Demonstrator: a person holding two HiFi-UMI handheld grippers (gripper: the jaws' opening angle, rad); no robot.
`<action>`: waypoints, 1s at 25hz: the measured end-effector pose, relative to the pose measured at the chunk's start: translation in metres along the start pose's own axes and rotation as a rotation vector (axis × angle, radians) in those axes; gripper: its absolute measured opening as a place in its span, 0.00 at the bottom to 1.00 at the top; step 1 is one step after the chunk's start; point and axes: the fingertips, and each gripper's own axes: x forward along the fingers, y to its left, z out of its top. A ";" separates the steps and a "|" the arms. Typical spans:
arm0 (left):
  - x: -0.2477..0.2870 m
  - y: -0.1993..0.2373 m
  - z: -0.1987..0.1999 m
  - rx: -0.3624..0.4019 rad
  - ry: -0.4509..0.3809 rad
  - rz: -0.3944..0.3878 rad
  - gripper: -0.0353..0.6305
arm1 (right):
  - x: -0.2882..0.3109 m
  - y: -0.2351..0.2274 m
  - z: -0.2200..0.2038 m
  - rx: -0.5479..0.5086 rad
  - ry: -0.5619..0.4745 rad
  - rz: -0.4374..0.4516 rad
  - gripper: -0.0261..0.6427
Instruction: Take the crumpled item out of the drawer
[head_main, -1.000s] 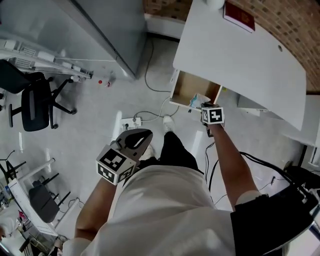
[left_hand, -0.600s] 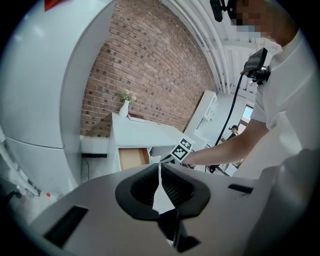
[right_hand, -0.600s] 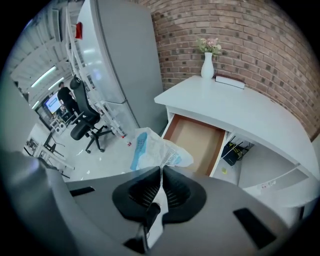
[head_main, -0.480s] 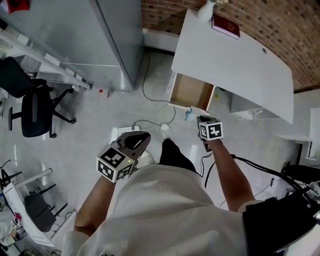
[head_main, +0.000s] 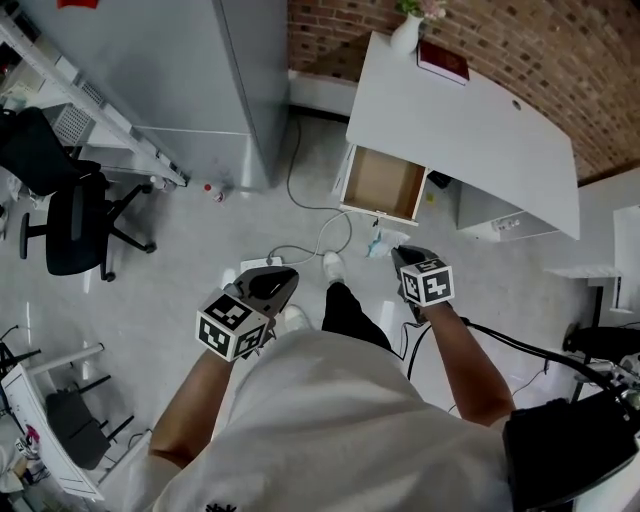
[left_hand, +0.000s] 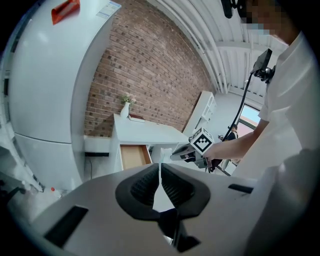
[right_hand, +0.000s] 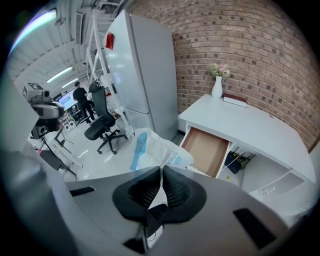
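Two claws, both closed — the right claw (right_hand: 161, 176) pinches the crumpled item (right_hand: 156, 149), white and blue, held in the air just outside the open drawer (head_main: 383, 184); the left claw (left_hand: 160, 181) grips nothing.

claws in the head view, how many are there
2. The left claw is shut and empty over the floor; the right claw is shut on the crumpled item, just in front of the open drawer.
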 end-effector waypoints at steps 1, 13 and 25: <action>-0.004 -0.001 -0.005 -0.002 -0.001 0.000 0.09 | -0.006 0.009 -0.002 -0.003 -0.006 0.003 0.09; -0.041 -0.022 -0.043 -0.016 -0.038 0.018 0.09 | -0.056 0.081 -0.031 -0.039 -0.049 0.046 0.09; -0.070 -0.025 -0.067 -0.031 -0.069 0.057 0.09 | -0.069 0.114 -0.034 -0.087 -0.076 0.067 0.09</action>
